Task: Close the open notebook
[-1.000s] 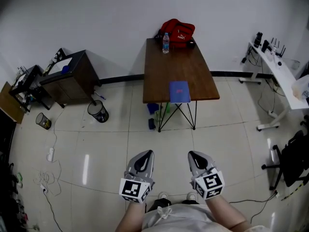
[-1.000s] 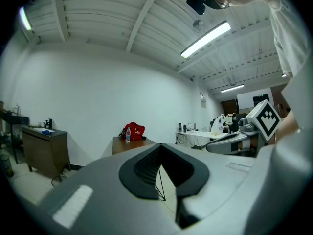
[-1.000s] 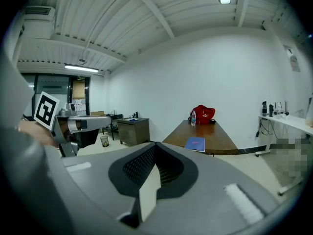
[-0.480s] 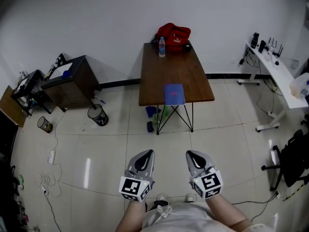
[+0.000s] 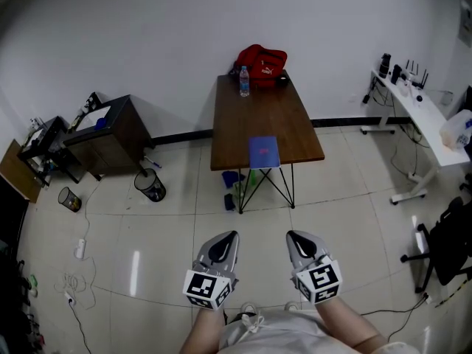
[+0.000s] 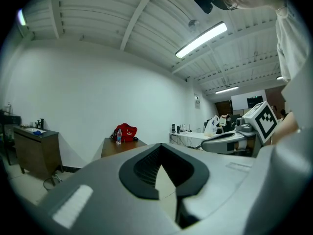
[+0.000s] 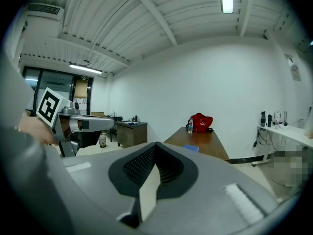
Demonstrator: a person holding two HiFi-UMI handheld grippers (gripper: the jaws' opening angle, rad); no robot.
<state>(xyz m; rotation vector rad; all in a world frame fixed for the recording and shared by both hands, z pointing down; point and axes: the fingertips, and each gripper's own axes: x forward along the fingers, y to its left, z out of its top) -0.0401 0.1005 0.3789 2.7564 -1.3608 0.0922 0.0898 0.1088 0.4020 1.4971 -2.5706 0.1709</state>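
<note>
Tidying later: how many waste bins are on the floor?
2: a black bin left of the brown table, a smaller bin further left. Others may be hidden.

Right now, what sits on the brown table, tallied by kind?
Red bag: 1
Water bottle: 1
Blue notebook: 1
Small dark item beside the bag, too small to identify: 1
Total: 4
</note>
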